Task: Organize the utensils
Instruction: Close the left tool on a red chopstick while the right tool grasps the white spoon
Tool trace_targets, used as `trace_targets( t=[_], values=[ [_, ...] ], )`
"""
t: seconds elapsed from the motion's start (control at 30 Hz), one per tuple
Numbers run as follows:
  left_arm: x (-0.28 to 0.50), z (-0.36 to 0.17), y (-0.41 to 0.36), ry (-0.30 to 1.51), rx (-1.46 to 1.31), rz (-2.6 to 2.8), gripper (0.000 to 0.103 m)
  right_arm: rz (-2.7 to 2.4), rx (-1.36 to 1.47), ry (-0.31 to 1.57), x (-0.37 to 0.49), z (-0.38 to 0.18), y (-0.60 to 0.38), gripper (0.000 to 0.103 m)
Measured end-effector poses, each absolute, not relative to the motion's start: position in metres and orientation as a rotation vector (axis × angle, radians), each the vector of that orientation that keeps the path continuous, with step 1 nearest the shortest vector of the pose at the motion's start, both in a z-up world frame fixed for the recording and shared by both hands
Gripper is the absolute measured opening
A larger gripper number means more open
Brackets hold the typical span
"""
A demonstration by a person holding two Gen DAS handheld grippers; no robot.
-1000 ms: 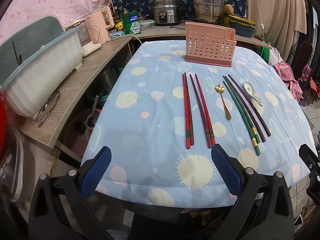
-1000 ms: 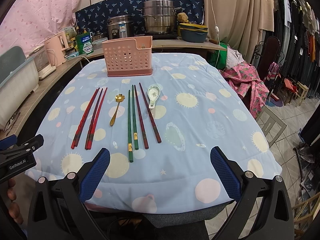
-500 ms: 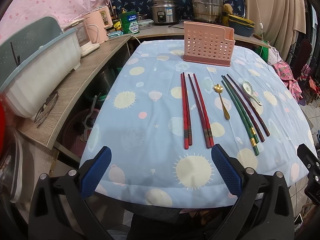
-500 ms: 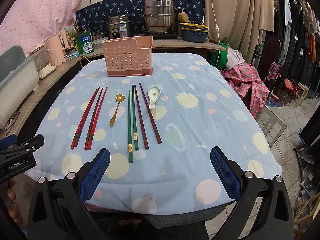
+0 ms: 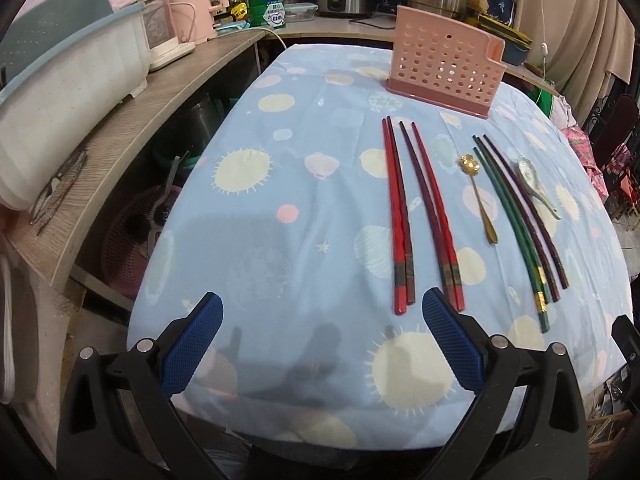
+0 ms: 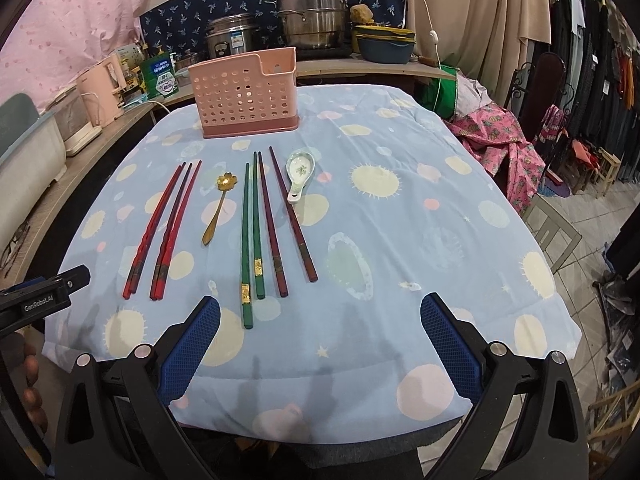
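Observation:
A pink perforated utensil holder (image 5: 446, 74) (image 6: 246, 96) stands at the far end of the blue cloth-covered table (image 5: 280, 208). In front of it lie red chopsticks (image 5: 400, 216) (image 6: 160, 228), a gold spoon (image 5: 480, 200) (image 6: 218, 208), green chopsticks (image 5: 516, 232) (image 6: 251, 232), dark maroon chopsticks (image 6: 280, 220) and a white ceramic spoon (image 5: 538, 184) (image 6: 300, 170). My left gripper (image 5: 322, 342) hangs open over the near table edge, its right finger just short of the red chopsticks' ends. My right gripper (image 6: 320, 344) is open too, near the green chopsticks' ends.
A wooden counter (image 5: 120, 128) with a white tub (image 5: 60, 96) and pink appliances runs along the left. Steel pots (image 6: 314, 20) stand behind the holder. Pink fabric (image 6: 504, 136) and a stool (image 6: 552, 232) sit right of the table. The left gripper's body (image 6: 36, 300) shows at the right wrist view's left edge.
Both grippers have moved forward and lower toward the table, the left more so; the utensils now look larger and nearer. Nothing on the table has moved.

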State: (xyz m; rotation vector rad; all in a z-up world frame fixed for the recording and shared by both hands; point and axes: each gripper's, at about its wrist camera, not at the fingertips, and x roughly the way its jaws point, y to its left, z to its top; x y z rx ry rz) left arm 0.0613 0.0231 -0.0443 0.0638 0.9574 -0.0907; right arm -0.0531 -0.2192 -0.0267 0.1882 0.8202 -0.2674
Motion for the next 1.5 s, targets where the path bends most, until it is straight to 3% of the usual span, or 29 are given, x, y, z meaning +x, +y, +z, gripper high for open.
trace_targets(
  t=[0.53,0.93,1.17,1.23,1.33,1.5],
  values=[
    [0.108,-0.088,0.007,1.018,0.101,-0.104,0.094,-0.265,0.181,0.872,-0.02,-0.047,-0.22,0.096],
    [0.115,-0.089,0.011,1.011,0.104,-0.105,0.094,-0.252,0.206,0.859,0.003,-0.047,-0.228,0.096],
    [0.117,-0.093,0.011,1.022,0.11,-0.1,0.085,-0.259,0.224,0.813,0.031,-0.042,-0.241,0.096],
    [0.116,-0.092,0.009,1.022,0.109,-0.107,0.081,-0.258,0.22,0.796,0.042,-0.04,-0.243,0.093],
    [0.113,-0.09,0.006,1.021,0.1,-0.129,0.069,-0.245,0.235,0.804,0.059,-0.045,-0.247,0.078],
    [0.111,-0.088,0.004,1.026,0.093,-0.158,0.058,-0.214,0.292,0.836,0.082,-0.061,-0.256,0.047]
  ],
)
